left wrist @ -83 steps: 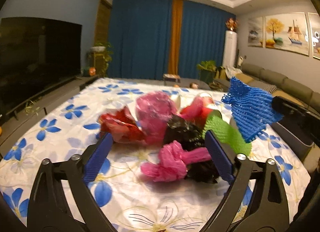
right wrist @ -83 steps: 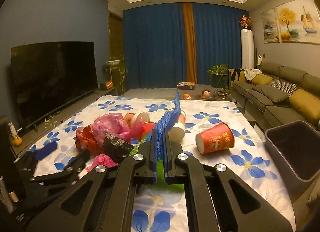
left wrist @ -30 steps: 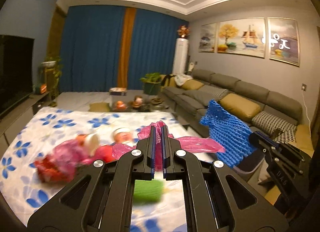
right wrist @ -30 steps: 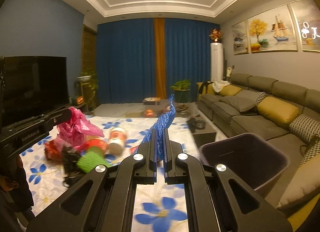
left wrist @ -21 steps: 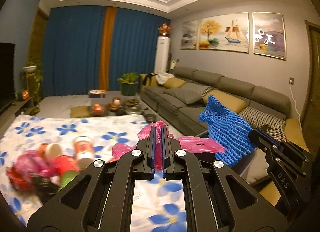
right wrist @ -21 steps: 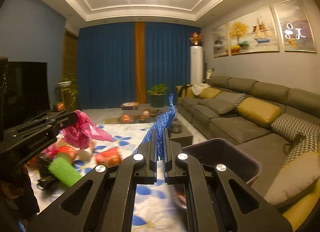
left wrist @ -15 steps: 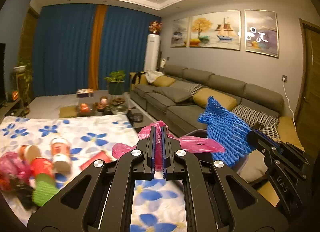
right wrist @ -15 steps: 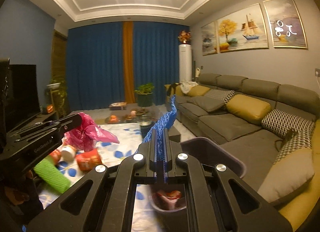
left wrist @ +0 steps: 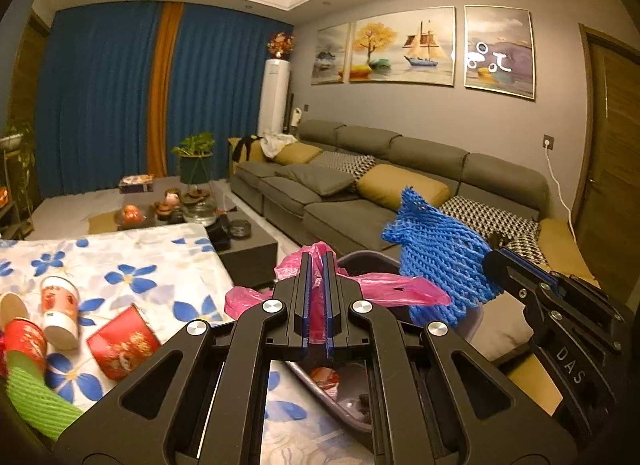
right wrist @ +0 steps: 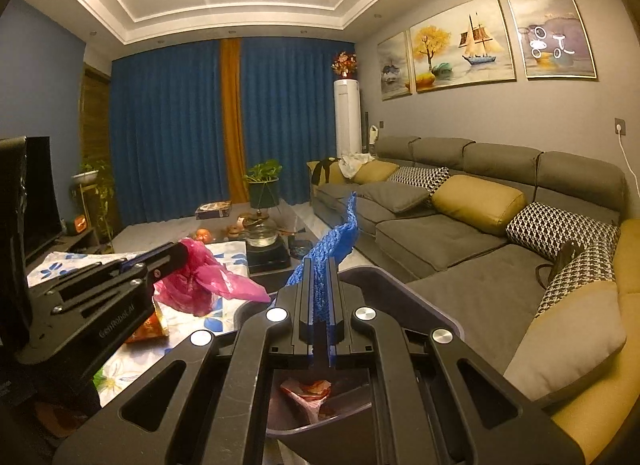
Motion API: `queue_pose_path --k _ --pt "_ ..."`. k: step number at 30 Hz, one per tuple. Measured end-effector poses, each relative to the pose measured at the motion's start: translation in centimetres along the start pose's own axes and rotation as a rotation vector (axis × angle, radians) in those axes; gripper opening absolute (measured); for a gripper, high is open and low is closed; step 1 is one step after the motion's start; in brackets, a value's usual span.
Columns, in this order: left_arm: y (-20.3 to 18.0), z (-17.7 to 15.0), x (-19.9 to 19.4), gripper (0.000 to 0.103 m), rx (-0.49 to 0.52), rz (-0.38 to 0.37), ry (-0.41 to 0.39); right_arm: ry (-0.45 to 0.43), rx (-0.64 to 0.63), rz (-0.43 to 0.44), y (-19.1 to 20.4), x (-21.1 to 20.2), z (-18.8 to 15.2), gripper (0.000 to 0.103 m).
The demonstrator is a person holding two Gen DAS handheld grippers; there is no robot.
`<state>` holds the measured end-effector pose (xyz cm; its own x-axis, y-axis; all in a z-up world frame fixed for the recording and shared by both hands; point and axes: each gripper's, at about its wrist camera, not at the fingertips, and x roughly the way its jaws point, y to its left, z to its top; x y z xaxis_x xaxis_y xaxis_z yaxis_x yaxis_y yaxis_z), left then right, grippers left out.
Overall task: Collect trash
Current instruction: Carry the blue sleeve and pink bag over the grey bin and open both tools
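Note:
My left gripper (left wrist: 317, 255) is shut on a crumpled pink plastic bag (left wrist: 394, 291), which hangs over the near rim of the dark bin (left wrist: 362, 257). My right gripper (right wrist: 318, 261) is shut on a blue foam net (right wrist: 340, 239) and sits above the same bin (right wrist: 400, 273). In the left wrist view the blue foam net (left wrist: 440, 261) and the right gripper (left wrist: 496, 255) are at the right. In the right wrist view the pink plastic bag (right wrist: 204, 285) and the left gripper (right wrist: 182, 253) are at the left. Red wrappers (right wrist: 308, 389) lie at the bin's bottom.
On the flowered tablecloth (left wrist: 160, 253) at the left lie red paper cups (left wrist: 120, 341), a white-bottomed cup (left wrist: 60, 313) and a green foam net (left wrist: 32, 397). A grey sofa (right wrist: 480, 233) runs along the right wall. A low dark coffee table (left wrist: 248, 249) stands beyond the bin.
Both grippers have swung right, away from the trash pile on the table, and now sit over the bin. Each still grips its piece of trash.

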<state>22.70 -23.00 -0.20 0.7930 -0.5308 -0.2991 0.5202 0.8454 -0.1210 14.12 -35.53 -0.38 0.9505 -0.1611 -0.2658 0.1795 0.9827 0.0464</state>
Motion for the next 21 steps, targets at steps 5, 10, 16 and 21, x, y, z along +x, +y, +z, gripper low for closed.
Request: queue_pose_path --k 5,10,16,21 --pt "-0.2 -0.4 1.1 0.005 -0.001 -0.007 0.007 0.005 0.003 -0.007 -0.2 0.4 0.0 0.006" --pt "-0.2 -0.4 2.0 0.005 -0.005 -0.022 0.013 0.009 0.008 -0.016 -0.7 1.0 -0.1 0.006" --pt "-0.4 -0.5 3.2 0.006 -0.020 -0.056 0.018 0.024 0.029 -0.012 -1.1 1.9 0.0 0.006" --pt "0.0 -1.0 4.3 0.043 -0.030 -0.084 0.054 0.038 0.058 -0.008 -2.1 2.5 0.0 0.019"
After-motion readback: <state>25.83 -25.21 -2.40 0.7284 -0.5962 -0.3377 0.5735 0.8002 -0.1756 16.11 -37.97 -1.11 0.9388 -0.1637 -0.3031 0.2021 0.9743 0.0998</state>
